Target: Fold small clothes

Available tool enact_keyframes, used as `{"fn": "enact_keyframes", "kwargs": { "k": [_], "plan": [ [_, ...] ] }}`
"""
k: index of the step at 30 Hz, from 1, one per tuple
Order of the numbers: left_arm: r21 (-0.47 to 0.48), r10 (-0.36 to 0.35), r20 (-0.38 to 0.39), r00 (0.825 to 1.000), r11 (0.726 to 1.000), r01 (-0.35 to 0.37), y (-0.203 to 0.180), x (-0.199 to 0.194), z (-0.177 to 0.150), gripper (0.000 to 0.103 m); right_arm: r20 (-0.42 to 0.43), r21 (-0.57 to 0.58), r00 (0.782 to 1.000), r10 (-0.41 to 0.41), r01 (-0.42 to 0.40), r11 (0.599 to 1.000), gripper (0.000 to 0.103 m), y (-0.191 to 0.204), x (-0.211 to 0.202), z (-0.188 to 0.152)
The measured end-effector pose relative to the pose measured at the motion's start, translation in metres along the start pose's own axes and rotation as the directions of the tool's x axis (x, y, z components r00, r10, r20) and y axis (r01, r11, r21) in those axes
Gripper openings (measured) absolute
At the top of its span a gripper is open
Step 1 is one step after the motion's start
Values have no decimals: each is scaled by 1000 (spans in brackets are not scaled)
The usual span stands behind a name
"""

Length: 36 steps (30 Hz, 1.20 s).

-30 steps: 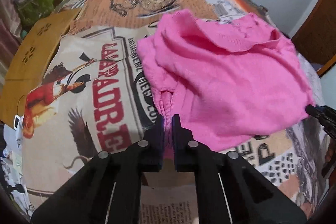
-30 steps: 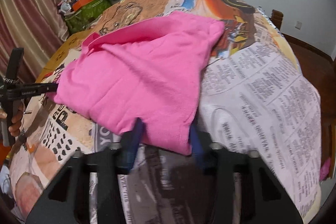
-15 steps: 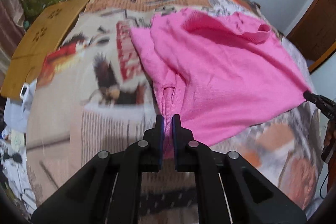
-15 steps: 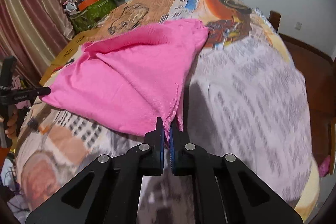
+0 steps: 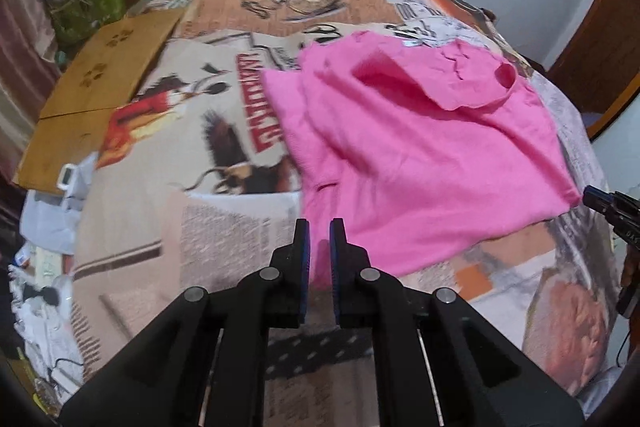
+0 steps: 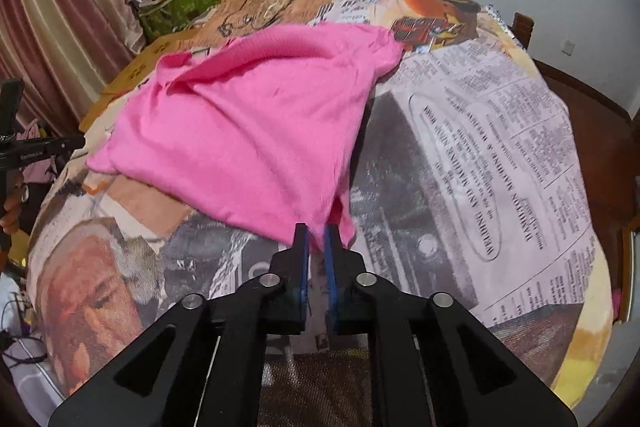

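Since half a second ago the fingers of the left gripper [image 5: 319, 227] have been parted slightly, and the pink garment [image 5: 420, 147] has been lowered and slackened onto the printed blanket [image 5: 224, 219]. A narrow gap is now seen between the left fingers [image 5: 302, 247], with a corner of pink cloth lying in it; whether that corner is actually pinched cannot be told. The right gripper [image 6: 316, 233] is likewise nearly closed, and the opposite near corner of the pink garment [image 6: 248, 131] is gathered between its blue pads [image 6: 329, 259] and appears to be held. The folded-over collar flap at the far edge is shown only in the left wrist view, where a cardboard sheet [image 5: 100, 83] lies beside the blanket. The newsprint-patterned half of the blanket [image 6: 480, 163] and a striped curtain [image 6: 60, 19] are shown only in the right wrist view. A green bag [image 6: 180, 3] piled with clutter is seen in both.
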<state>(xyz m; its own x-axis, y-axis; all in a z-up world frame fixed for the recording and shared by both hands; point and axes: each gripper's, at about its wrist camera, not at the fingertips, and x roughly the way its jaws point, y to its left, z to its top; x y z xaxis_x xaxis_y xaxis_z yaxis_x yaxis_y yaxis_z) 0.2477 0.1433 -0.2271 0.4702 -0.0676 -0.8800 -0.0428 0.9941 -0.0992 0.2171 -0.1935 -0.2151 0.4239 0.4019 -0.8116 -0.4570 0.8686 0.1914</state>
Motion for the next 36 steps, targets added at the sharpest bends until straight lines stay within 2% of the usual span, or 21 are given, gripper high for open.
{"fn": "enact_keyframes", "kwargs": {
  "k": [2, 5, 8, 9, 11, 12, 14, 18, 21, 26, 29, 34, 36],
  "plan": [
    [-4, -13, -23, 1000, 1000, 13, -4, 14, 6, 12, 20, 9, 1000, -6, 6, 1000, 24, -2, 0, 4],
    [-39, -56, -60, 997, 998, 54, -6, 34, 12, 12, 27, 14, 1000, -12, 11, 1000, 25, -3, 4, 9],
    [-49, -88, -67, 994, 995, 85, -9, 44, 13, 12, 16, 29, 1000, -8, 7, 1000, 25, -5, 14, 11],
    [-39, -83, -63, 995, 996, 80, -11, 45, 13, 12, 11, 35, 1000, 2, -3, 999, 25, -6, 18, 12],
    [-14, -61, -52, 997, 998, 61, -15, 44, 12, 1, -5, 37, 1000, 13, -12, 999, 25, -4, 26, 11],
    [-8, -52, -47, 998, 999, 52, -15, 43, 12, 0, -17, 33, 1000, 10, -10, 999, 25, -3, 32, 11],
    [1, -12, -11, 1000, 1000, 12, -14, 33, 11, 0, -50, 35, 999, 18, -16, 999, 25, -3, 40, 11],
    [-24, 36, 55, 998, 999, -34, 0, 10, 6, 0, -50, 35, 999, 15, -13, 999, 25, -4, 39, 10],
    [-58, 54, 46, 997, 997, -52, 16, 6, -2, 0, -58, 22, 998, 6, -5, 1000, 24, -5, 40, 8],
    [-38, 55, 54, 997, 998, -53, 21, 0, 2, 0, -62, -30, 998, -14, 13, 999, 24, 0, 34, 10],
    [-38, 48, 82, 995, 998, -46, 19, -3, 21, 6, -19, -58, 1000, -22, 21, 998, 24, 3, 22, 20],
    [-40, 47, 115, 992, 998, -42, 18, 7, 63, 24, 56, -83, 998, -25, 29, 996, 29, 2, 10, 49],
    [-34, 42, 113, 993, 999, -38, 17, 18, 80, 26, 67, -98, 997, -22, 29, 995, 30, 2, 13, 62]
  ]
}}
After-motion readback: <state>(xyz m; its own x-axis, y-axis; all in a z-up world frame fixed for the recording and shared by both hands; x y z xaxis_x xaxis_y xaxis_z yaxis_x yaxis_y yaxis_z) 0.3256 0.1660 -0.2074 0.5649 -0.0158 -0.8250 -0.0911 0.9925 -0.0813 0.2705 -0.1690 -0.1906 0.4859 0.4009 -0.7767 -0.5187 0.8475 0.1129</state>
